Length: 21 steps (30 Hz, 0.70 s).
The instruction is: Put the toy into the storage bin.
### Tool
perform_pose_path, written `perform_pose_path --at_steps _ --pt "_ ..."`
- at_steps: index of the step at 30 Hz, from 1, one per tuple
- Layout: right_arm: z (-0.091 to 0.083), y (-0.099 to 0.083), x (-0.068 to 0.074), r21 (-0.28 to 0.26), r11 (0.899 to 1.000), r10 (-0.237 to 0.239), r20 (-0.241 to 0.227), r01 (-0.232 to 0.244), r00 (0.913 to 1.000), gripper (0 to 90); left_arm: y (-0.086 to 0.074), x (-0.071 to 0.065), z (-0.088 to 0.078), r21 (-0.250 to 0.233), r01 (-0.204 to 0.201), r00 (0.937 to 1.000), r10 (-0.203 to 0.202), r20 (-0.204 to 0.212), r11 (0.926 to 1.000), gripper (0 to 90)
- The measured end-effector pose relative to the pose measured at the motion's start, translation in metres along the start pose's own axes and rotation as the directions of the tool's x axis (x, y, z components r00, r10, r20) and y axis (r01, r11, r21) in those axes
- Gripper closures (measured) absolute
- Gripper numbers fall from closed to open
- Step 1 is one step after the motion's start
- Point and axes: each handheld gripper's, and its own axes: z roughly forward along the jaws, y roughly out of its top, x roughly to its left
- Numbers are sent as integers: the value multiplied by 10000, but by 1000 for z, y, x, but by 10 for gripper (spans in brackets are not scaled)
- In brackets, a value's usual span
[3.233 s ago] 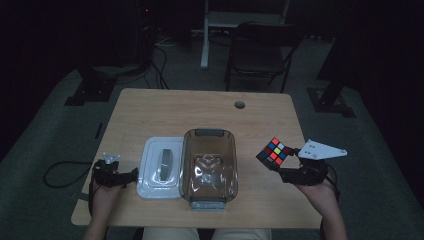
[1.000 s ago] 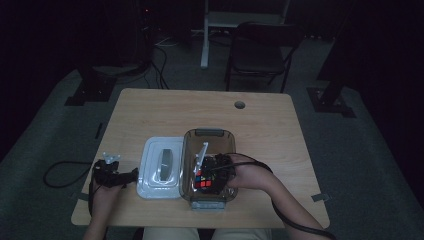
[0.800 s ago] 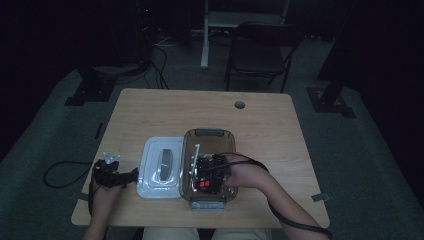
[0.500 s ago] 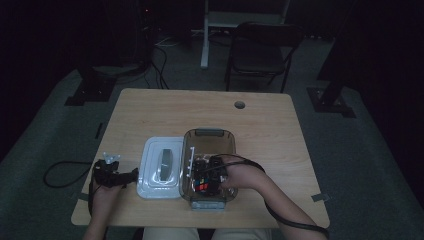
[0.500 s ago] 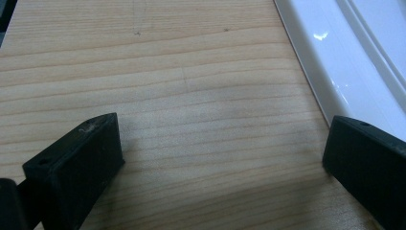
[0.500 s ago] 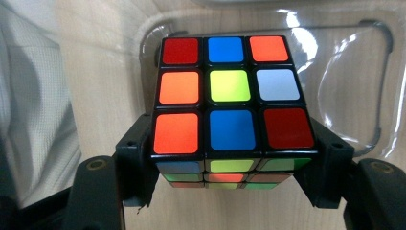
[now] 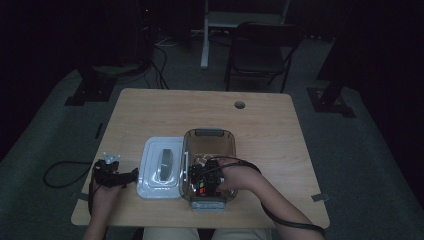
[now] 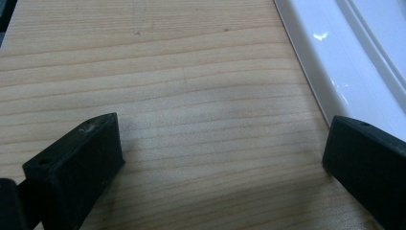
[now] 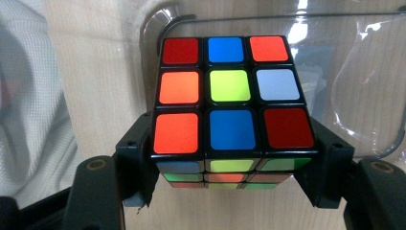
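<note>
A scrambled puzzle cube (image 9: 230, 105) with coloured stickers sits between the two black jaws of my right gripper (image 9: 230, 177), which is shut on it. In the high view the cube (image 7: 202, 186) and the right gripper (image 7: 206, 176) are low inside the clear plastic box (image 7: 209, 134), toward its near end. The box's white lid (image 7: 161, 167) lies flat just left of it. My left gripper (image 7: 131, 176) rests on the table by the lid's left edge; in the left gripper view its jaws stand wide apart, open (image 8: 218, 165) over bare wood, with the lid's rim (image 8: 330, 67) at the right.
The wooden table (image 7: 210, 110) has a round cable hole (image 7: 240, 105) at the back. A dark chair (image 7: 260, 50) and a desk leg (image 7: 205, 35) stand on the floor beyond. Cables trail from both grippers off the near table edge.
My right gripper carried the cube from above the table's right side leftward and down into the clear box, sinking a little further in the last second. The left gripper stayed put.
</note>
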Motion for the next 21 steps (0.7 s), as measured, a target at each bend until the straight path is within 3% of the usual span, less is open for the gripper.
perform_pose_path --at_steps 12,21 --pt "0 0 1 -263 9995 -173 -89 170 9998 334 0 0 0 -2 0 10000 0 -2 10000 6" --pt "-3 -1 -1 -682 9977 -47 -322 25 9995 325 0 0 0 -3 1 10000 -1 0 10000 6"
